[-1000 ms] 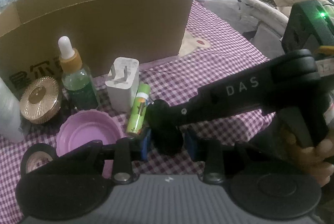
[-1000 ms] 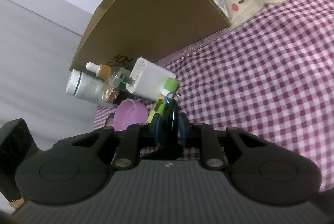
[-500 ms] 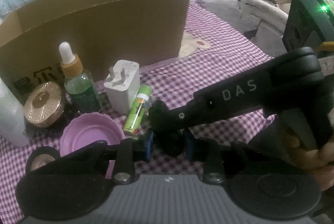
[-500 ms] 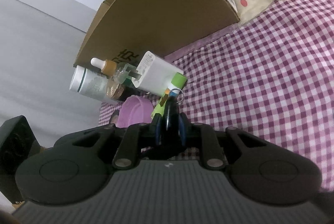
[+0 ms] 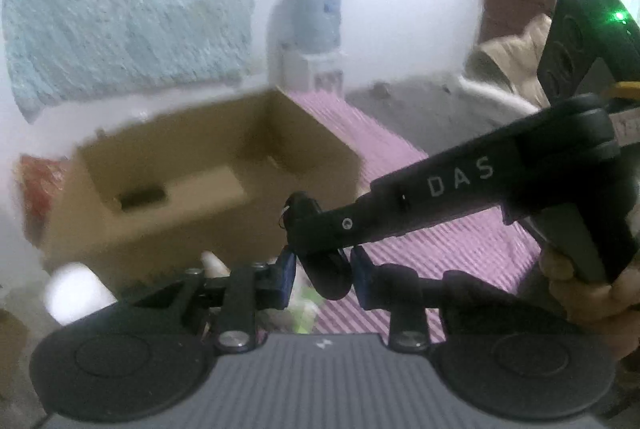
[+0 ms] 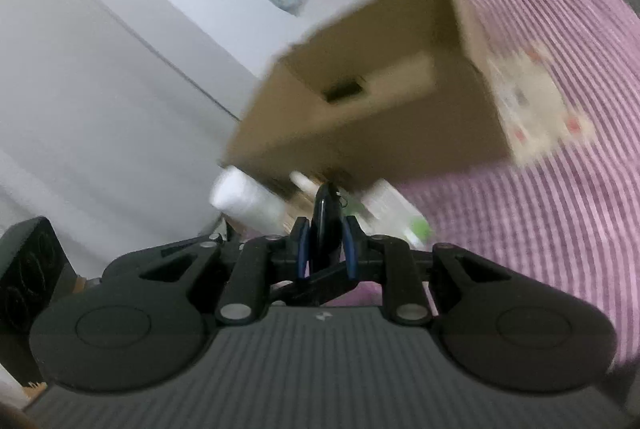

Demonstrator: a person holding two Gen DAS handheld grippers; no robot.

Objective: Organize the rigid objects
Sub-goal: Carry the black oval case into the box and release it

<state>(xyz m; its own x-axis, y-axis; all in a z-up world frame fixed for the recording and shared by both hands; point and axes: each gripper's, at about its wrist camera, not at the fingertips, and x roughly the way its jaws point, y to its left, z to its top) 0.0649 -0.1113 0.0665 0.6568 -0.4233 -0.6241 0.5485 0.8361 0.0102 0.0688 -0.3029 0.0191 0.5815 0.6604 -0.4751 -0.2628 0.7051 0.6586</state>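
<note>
A small black, flat, rounded object (image 6: 325, 225) with a thin metal ring at its top is up off the checked cloth, standing on edge and pinched from both sides. At its 12 o'clock the open brown cardboard box (image 6: 372, 133) holds one dark item (image 6: 344, 90) on its floor.
</note>
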